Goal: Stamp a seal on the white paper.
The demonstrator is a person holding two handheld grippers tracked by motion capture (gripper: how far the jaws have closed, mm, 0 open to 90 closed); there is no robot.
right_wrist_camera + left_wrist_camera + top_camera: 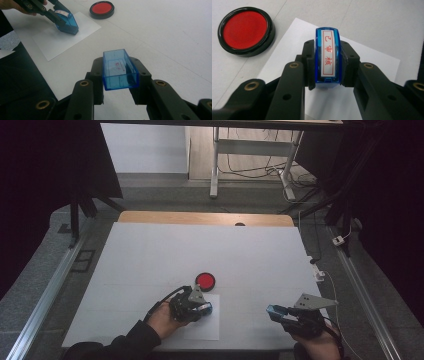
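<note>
My left gripper (328,65) is shut on a blue stamp (328,57) with a white label bearing red characters; its base rests on or just above a white sheet of paper (367,60). In the high view that left gripper (204,308) holds the blue stamp (205,308) over the paper (210,325). A round red ink pad (205,280) in a black case lies just beyond the sheet; the ink pad (245,30) shows at upper left in the left gripper view. My right gripper (120,72) is shut on the stamp's clear blue cap (119,70), open side up, held near the table's front right (276,311).
A white mat (200,250) covers the table, with a wooden edge (205,217) at the back. Off the right side lie cables and a small white plug (339,240). Metal rails run along both sides, and a desk frame (250,165) stands beyond.
</note>
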